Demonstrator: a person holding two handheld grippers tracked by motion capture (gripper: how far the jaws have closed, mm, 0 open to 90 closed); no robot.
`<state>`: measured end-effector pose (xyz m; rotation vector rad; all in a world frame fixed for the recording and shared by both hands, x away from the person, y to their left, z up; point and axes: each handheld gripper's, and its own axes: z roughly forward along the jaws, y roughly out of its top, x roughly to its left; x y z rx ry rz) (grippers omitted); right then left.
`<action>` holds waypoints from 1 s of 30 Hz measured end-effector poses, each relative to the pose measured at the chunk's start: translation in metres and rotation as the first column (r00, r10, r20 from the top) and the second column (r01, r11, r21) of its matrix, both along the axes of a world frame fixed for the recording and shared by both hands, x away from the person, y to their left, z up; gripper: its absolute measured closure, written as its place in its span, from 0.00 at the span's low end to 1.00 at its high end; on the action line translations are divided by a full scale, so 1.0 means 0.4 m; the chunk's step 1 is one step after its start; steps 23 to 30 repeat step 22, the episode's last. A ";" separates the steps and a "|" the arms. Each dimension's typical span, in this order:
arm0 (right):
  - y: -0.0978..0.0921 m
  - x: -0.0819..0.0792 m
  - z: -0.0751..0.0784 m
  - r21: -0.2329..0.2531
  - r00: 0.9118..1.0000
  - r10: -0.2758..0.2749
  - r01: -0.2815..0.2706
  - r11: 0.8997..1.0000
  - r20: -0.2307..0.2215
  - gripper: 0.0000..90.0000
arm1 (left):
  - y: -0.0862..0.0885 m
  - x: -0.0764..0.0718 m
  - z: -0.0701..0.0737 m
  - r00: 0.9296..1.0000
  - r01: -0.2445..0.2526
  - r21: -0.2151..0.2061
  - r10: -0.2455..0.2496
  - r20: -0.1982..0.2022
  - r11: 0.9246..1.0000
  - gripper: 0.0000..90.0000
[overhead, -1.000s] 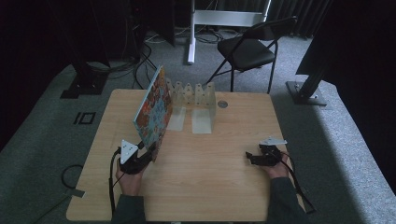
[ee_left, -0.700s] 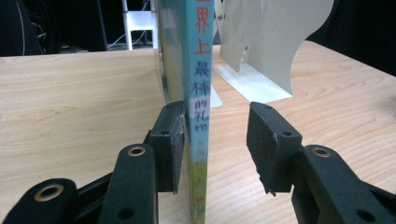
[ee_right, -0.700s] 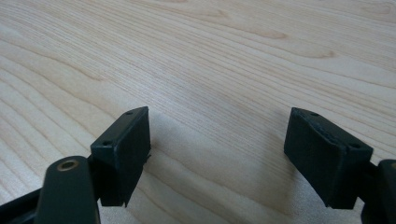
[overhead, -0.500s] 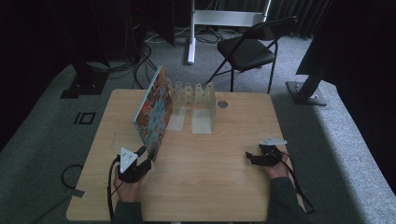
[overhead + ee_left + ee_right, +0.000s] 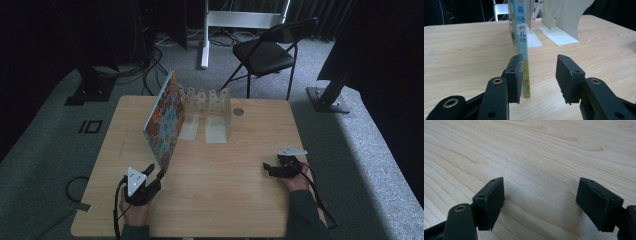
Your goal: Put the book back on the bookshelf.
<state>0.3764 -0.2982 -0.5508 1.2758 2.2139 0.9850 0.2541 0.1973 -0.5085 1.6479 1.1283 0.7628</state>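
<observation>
A picture book [image 5: 164, 119] is stood on edge on the wooden table [image 5: 225, 200], leaning against the white bookend rack [image 5: 212, 102]. The left gripper [image 5: 539, 72] is held at the book's near end, jaws spread, one pad beside the spine. The right gripper [image 5: 540, 200], well apart from the book, is held with jaws spread over bare wood.

book [image 5: 164, 122] blocks table [image 5: 235, 200] left | white rack [image 5: 212, 105] behind | right free

High view looked down from above near edge of table [image 5: 200, 210], facing far. Left gripper view sat low, close behind book [image 5: 523, 50], facing far. Right gripper view faced tabletop closely. All shared tabletop.
</observation>
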 end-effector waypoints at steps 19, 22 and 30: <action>0.000 0.000 0.000 0.000 1.000 0.000 0.000 1.000 0.000 0.25 | -0.018 -0.010 -0.018 0.998 0.049 0.036 -0.048 -0.036 0.998 0.74; 0.000 0.000 0.000 0.001 1.000 0.000 0.000 1.000 0.000 0.25 | -0.018 -0.008 -0.021 0.998 0.049 0.040 -0.047 -0.040 0.998 0.74; 0.000 0.000 0.000 0.001 1.000 0.000 0.000 1.000 0.000 0.25 | -0.018 -0.008 -0.021 0.998 0.049 0.040 -0.047 -0.040 0.998 0.74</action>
